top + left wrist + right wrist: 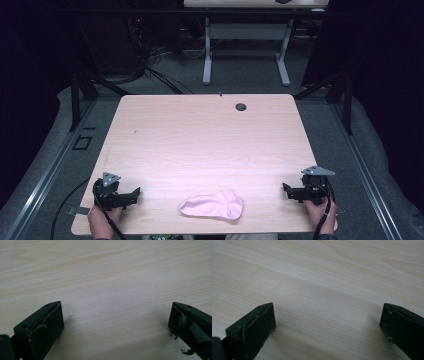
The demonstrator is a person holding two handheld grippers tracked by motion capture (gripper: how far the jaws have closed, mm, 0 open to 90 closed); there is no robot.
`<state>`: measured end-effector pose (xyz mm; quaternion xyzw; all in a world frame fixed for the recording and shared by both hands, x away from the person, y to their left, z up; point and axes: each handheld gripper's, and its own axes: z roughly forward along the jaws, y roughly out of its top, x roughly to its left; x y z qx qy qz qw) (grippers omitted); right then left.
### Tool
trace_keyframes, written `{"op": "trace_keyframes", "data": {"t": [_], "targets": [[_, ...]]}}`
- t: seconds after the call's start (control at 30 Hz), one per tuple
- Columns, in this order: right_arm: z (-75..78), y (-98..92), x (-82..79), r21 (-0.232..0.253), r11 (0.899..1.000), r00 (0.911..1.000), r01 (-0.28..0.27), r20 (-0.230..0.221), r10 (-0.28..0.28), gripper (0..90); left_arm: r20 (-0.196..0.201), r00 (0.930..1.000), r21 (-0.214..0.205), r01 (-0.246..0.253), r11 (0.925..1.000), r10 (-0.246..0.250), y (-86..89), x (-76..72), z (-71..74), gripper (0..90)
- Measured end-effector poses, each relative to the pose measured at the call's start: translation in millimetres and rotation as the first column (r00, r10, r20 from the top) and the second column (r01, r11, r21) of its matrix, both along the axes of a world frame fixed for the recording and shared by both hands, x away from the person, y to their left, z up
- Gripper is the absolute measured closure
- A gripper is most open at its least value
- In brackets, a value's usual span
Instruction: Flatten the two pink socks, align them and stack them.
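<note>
A pink sock (213,205) lies crumpled near the front edge of the light wooden table (205,135), between the two grippers. My left gripper (134,194) rests at the front left, held by a hand, its tips pointing toward the sock from a short way off. At the front right sits my right gripper (286,190), also hand-held and apart from the sock. In the left gripper view the gripper (116,312) stands open over bare wood. The right gripper (328,312) is likewise open with nothing between its jaws.
A round cable hole (241,107) sits near the table's far edge. Beyond the table stand a white-legged desk (245,45) and loose cables (155,75) on the grey floor. Black frame posts (75,95) flank the table.
</note>
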<state>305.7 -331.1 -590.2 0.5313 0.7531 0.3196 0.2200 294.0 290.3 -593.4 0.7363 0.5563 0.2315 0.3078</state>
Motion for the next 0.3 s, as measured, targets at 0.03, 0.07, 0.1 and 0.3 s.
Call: {"op": "trace_keyframes", "data": {"t": [0.03, 0.07, 0.1, 0.3], "targets": [[0.0, 0.0, 0.0, 0.000, 1.000, 1.0000, 0.000, 0.000, 0.000, 0.0, 0.000, 1.0000, 0.000, 0.000, 1.0000, 0.000, 0.0, 0.0, 0.0, 0.0], [0.1, 0.1, -0.1, 0.000, 1.000, 1.0000, 0.001, -0.002, -0.001, 0.0, 0.000, 1.0000, 0.000, 0.000, 1.0000, 0.000, 0.0, 0.0, 0.0, 0.0], [0.1, 0.1, -0.1, 0.000, 1.000, 1.0000, 0.001, -0.002, -0.001, 0.0, 0.000, 1.0000, 0.000, 0.000, 1.0000, 0.000, 0.0, 0.0, 0.0, 0.0], [0.0, 0.0, 0.0, 0.001, 1.000, 1.0000, 0.000, 0.000, 0.000, 0.0, -0.001, 1.0000, 0.000, -0.001, 1.0000, 0.001, -0.1, 0.0, 0.1, 0.0]]}}
